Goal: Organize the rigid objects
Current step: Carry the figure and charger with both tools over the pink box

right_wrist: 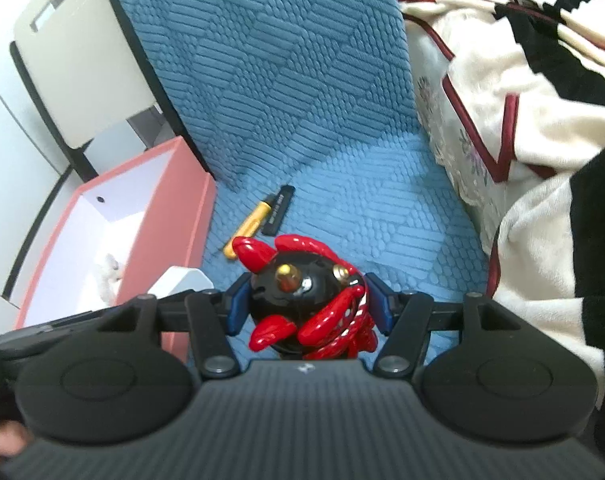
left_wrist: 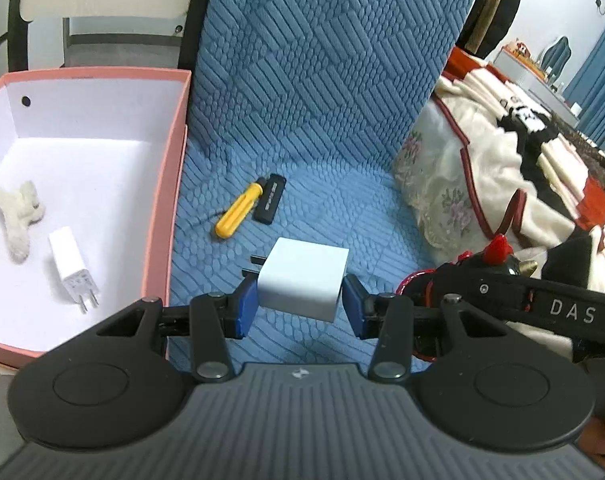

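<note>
My left gripper (left_wrist: 300, 304) is shut on a white cube charger (left_wrist: 302, 280), held just above the blue cushion. My right gripper (right_wrist: 306, 306) is shut on a black and red figurine (right_wrist: 306, 300), which also shows at the right of the left wrist view (left_wrist: 482, 268). A yellow screwdriver (left_wrist: 238, 210) and a black stick (left_wrist: 269, 198) lie side by side on the cushion ahead. The pink box (left_wrist: 170, 200) at the left holds a white plug charger (left_wrist: 72, 268) and a fuzzy white clip (left_wrist: 18, 212).
The blue quilted cushion (left_wrist: 322, 80) rises as a backrest behind. A floral pillow (left_wrist: 434, 184) and a heap of cream, black and red blankets (left_wrist: 542, 152) lie to the right. A chair (left_wrist: 102, 8) stands behind the box.
</note>
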`<action>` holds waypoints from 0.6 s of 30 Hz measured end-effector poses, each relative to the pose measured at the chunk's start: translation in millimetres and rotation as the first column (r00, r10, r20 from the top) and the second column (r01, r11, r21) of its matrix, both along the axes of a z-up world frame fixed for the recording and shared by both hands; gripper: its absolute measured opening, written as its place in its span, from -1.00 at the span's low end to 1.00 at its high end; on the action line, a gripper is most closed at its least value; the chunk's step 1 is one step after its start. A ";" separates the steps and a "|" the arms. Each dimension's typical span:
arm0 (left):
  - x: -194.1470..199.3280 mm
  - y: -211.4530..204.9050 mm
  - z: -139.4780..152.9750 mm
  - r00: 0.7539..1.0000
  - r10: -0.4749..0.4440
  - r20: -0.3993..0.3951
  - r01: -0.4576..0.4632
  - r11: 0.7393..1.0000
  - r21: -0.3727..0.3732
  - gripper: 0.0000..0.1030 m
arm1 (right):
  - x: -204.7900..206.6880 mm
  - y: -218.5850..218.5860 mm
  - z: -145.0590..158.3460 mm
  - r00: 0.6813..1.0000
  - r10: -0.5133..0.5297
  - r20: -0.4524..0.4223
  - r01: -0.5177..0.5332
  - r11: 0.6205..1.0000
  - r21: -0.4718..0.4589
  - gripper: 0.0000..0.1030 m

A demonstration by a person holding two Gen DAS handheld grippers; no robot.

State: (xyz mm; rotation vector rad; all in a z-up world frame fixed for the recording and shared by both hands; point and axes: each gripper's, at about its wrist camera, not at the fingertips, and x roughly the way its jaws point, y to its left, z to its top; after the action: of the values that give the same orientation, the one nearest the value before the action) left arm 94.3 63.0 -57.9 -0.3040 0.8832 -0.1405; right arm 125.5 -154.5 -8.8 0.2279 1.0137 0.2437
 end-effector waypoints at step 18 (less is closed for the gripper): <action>-13.1 73.3 48.2 0.990 0.121 0.072 -0.121 0.993 -0.003 -0.01 | 3.4 60.7 41.5 0.989 0.117 0.090 -0.122 0.992 0.044 0.20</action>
State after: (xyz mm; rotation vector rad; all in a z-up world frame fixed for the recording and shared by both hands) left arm 81.3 136.3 -9.7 -0.3488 0.7916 -0.0378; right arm 128.8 -93.9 32.7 0.2001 0.9366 0.3853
